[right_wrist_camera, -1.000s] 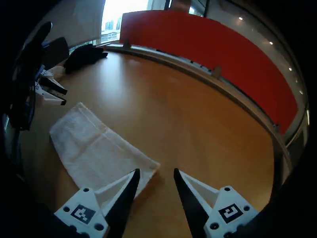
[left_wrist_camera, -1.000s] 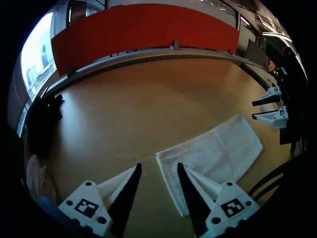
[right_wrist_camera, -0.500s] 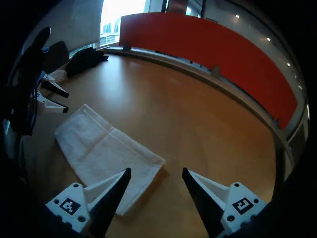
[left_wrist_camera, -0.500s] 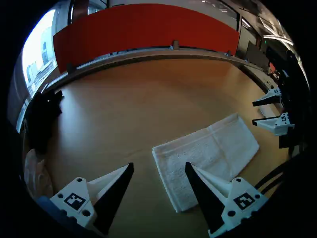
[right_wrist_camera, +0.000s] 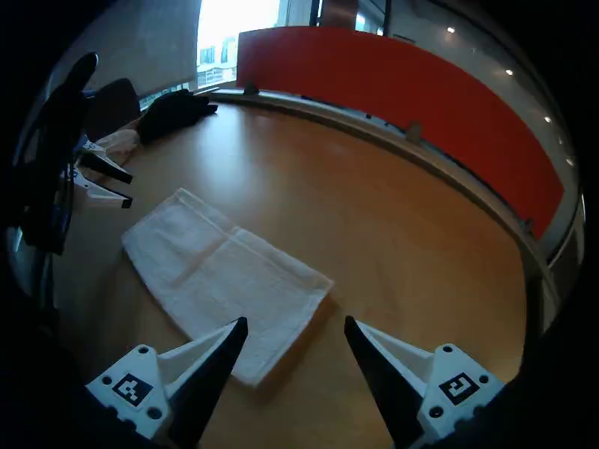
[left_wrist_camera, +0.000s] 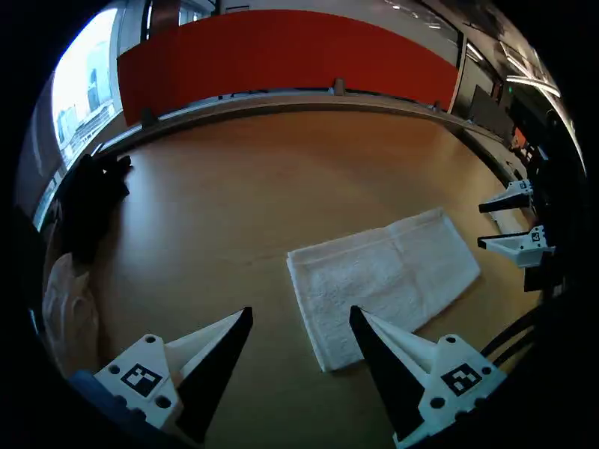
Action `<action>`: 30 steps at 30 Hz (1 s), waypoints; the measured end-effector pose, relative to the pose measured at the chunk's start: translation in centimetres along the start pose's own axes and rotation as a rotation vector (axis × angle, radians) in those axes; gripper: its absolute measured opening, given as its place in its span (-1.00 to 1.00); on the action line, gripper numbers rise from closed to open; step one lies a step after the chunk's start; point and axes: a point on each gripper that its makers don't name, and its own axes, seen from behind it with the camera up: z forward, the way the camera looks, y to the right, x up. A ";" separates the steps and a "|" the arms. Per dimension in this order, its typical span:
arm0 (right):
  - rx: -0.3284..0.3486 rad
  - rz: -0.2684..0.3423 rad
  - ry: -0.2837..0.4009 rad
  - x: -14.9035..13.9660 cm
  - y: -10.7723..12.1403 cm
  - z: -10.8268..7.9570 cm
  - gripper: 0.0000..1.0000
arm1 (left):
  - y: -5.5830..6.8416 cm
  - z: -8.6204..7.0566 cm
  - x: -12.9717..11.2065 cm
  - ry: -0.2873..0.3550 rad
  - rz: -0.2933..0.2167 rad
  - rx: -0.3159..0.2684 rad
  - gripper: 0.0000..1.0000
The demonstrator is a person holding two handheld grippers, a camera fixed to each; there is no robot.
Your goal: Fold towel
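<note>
A white towel (left_wrist_camera: 383, 269), apparently already folded once, is seen flat on the table (left_wrist_camera: 247, 187), just ahead of the spread, empty jaws of the left gripper (left_wrist_camera: 299, 310) and right gripper (right_wrist_camera: 295, 320). A short edge would probably be pinched next for another fold.

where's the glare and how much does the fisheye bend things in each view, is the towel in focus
Left gripper view: the window at upper left is blown out, the red panel bows into an arc, the towel is sharp enough to show its weave. Right gripper view: the window is blown out at top, the table curves strongly along its far edge, the towel looks sharp.
</note>
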 end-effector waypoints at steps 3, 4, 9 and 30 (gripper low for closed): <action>0.004 -0.004 -0.006 -0.7 -0.4 -0.5 1.00 | 0.1 -0.7 -0.7 -0.001 -0.016 0.004 0.92; 0.006 -0.005 -0.009 -0.9 -0.5 -0.6 1.00 | 0.1 -0.9 -0.9 -0.002 -0.021 0.006 0.93; 0.022 -0.010 -0.016 -1.7 -1.0 -1.0 1.00 | -0.2 -1.9 -1.7 -0.001 -0.042 0.024 0.93; 0.109 -0.075 -0.068 -4.3 -2.7 -0.7 0.96 | -2.5 -6.2 -3.7 0.027 -0.129 0.119 0.93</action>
